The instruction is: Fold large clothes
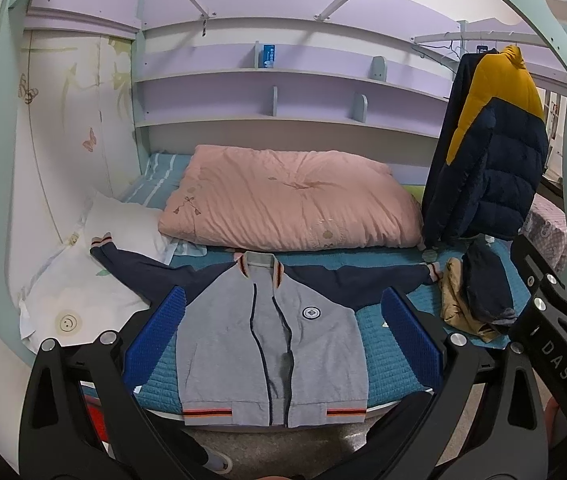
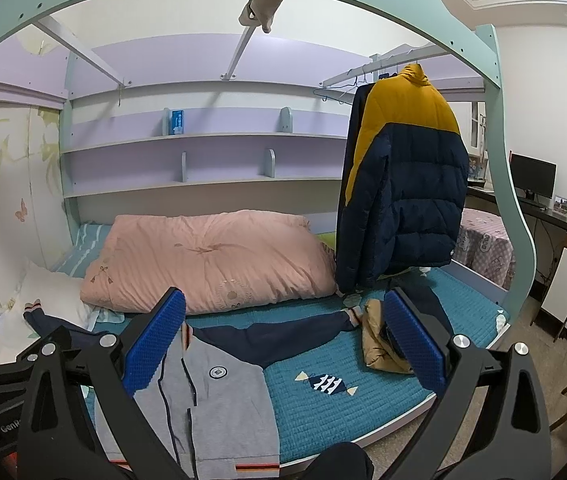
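Fingers of the left gripper (image 1: pixel 283 332) and the right gripper (image 2: pixel 285 338) are held spread wide, with nothing between them. The grey jacket (image 1: pixel 271 344) is laid flat, front up, sleeves spread, on the teal bed cover (image 2: pixel 363 412). At 12 o'clock from it a pink quilt (image 1: pixel 295 200) is seen; at 3 o'clock, crumpled clothes (image 1: pixel 479 296). On the shelf (image 2: pixel 203 138) a blue box (image 2: pixel 178 121) is stood.

Bed (image 1: pixel 395 364), teal quilted cover. On it: grey-navy jacket (image 1: pixel 267 344) spread flat, pink duvet (image 1: pixel 295 200) behind, white pillow (image 1: pixel 83 280) left, crumpled clothes pile (image 1: pixel 475 300) right.
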Available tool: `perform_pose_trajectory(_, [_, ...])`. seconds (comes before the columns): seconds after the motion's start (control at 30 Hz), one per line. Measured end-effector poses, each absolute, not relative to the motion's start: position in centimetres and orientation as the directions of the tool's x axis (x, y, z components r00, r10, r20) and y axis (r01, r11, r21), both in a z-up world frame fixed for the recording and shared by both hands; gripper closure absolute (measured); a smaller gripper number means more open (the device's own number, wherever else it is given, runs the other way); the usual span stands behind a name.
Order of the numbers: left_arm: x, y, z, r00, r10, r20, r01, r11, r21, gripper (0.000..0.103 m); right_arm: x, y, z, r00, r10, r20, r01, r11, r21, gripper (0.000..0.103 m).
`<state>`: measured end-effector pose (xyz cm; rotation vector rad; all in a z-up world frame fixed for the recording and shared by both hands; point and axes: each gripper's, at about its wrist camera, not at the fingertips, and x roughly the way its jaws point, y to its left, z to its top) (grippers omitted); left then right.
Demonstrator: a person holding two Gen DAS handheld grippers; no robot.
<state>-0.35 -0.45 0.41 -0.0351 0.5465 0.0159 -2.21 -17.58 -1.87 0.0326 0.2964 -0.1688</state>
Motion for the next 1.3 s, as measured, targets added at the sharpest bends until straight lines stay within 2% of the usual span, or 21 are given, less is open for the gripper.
perform_pose_trajectory(1.3, [-1.01, -0.37, 1.14, 0.859, 0.018, -0.511, -0.027, 1.0, -0.01, 0.005, -2.95, -17.82, -1.79, 0.945, -0.167, -0.282, 0.176, 0.984, 0.006, 0.007])
